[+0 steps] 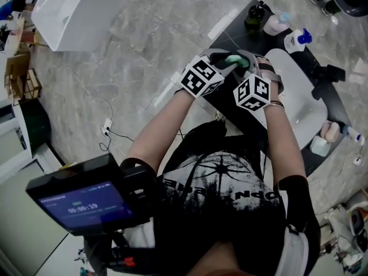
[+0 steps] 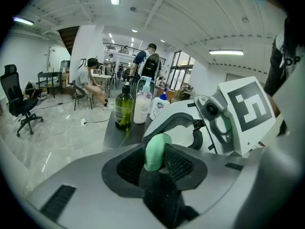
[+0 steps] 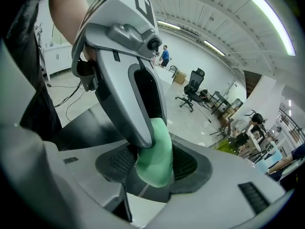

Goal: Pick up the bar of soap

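Both forearms are extended forward from the torso and converge over the dark tabletop (image 1: 233, 36), beside the white basin (image 1: 299, 102). The left forearm (image 1: 164, 128) is angled inward to the right, and the right forearm (image 1: 284, 140) inward to the left. The marker cubes are brought close together, and both tools are pitched downward.

The green bar of soap (image 1: 236, 60) is positioned between the two tools, which meet nose to nose. The left tool (image 2: 155, 162) is closed on the bar of soap (image 2: 156, 149) across its narrow faces. The right tool (image 3: 152, 163) is closed on the same bar (image 3: 155, 156) across its wider span, with one left jaw lying against the bar. Whether the bar rests on the tabletop cannot be determined.
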The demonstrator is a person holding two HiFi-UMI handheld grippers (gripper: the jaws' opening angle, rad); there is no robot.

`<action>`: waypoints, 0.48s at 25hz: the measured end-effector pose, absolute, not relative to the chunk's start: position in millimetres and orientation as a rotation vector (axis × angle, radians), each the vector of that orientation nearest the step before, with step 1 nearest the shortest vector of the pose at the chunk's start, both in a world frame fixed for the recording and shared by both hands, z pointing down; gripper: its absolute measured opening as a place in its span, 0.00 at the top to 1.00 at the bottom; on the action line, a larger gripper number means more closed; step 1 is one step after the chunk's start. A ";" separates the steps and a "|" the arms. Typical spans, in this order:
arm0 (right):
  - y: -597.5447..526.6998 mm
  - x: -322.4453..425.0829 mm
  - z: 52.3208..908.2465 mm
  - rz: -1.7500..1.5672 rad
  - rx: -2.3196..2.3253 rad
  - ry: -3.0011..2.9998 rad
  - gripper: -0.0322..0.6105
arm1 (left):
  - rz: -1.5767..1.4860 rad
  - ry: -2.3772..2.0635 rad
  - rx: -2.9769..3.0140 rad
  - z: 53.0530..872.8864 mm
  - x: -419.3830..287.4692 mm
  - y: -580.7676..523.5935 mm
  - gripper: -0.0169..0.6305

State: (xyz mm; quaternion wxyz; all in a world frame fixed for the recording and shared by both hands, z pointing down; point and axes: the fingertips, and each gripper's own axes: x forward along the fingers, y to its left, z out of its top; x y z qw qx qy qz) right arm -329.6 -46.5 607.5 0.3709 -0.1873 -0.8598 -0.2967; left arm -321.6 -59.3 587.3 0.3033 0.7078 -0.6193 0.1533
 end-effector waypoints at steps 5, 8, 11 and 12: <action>-43.4 -337.6 628.6 -0.723 -0.516 -2.198 0.61 | 0.400 -1.622 1.837 608.8 -330.0 -56.9 0.77; -42.0 -340.3 637.9 -0.701 -0.530 -2.194 0.61 | 0.402 -1.611 1.819 618.3 -333.0 -55.9 0.77; -40.2 -342.1 644.0 -0.681 -0.534 -2.187 0.61 | 0.395 -1.602 1.811 624.4 -335.1 -54.0 0.77; -40.0 -342.0 646.7 -0.677 -0.537 -2.182 0.61 | 0.390 -1.599 1.807 626.9 -335.3 -53.8 0.77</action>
